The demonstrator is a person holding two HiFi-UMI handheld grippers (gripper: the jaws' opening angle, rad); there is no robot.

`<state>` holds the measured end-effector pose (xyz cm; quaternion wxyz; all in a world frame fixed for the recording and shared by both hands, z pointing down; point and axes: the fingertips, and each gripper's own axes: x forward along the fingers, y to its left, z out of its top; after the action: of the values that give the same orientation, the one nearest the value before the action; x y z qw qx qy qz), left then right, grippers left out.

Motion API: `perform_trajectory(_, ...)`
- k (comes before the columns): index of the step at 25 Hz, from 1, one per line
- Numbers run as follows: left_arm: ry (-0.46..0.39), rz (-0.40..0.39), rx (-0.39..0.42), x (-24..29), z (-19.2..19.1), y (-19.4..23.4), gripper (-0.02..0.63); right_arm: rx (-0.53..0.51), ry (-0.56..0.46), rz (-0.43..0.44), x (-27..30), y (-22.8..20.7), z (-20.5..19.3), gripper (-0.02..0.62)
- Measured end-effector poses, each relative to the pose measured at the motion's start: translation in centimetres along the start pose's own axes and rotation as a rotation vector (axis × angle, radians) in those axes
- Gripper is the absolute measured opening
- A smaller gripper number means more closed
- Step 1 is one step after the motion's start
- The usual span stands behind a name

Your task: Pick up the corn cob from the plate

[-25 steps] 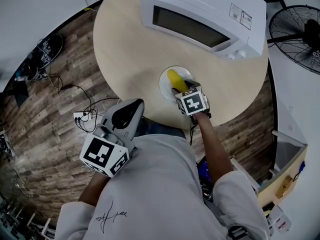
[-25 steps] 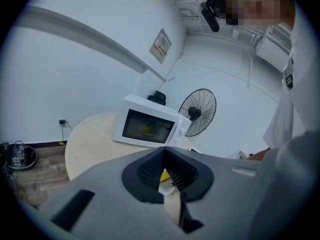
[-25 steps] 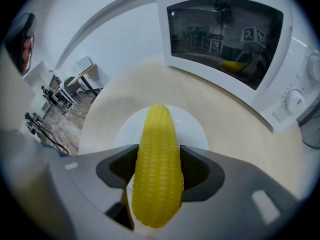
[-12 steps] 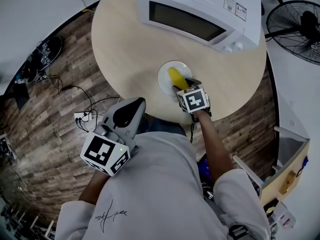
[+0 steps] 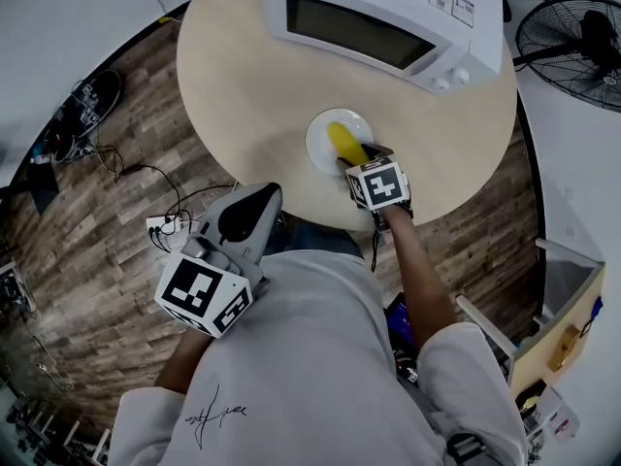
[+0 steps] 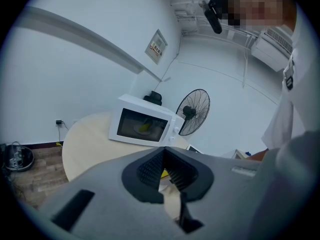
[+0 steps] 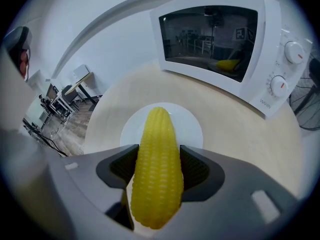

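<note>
- Right gripper [image 7: 159, 173] was clamped on the cob [image 7: 157, 144] — jaws against both its flanks.
- Cob's long axis ran along the jaws toward 12 o'clock, tip over the plate [image 7: 192, 129].
- Left gripper [image 6: 164, 170] — closed, empty — hung well apart, at 7 o'clock.

Right gripper [image 7: 159, 176]: clamped on corn cob [image 7: 156, 149], ribbed pads against both flanks near the thick end. Cob lengthwise along the jaws, tip pointing far, over white plate [image 7: 189, 126]. Cob touching plate or clear of it: cannot tell. Plate on pale round table [image 7: 240, 134]. Far right: white microwave [image 7: 220, 39], door closed, two dials [image 7: 294, 51] on its right side. Far left: desks and chairs [image 7: 62, 101].
</note>
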<state>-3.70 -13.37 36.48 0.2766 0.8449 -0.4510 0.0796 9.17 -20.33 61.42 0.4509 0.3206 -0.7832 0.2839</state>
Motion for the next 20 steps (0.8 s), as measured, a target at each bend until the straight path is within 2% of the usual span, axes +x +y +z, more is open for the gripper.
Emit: perform_trajectory(20,-0.014,-0.004,0.007,-1.0,-0.1,-0.4,0.003,0.066,-0.047,0.017,-1.4,0.7,0.3,0.27)
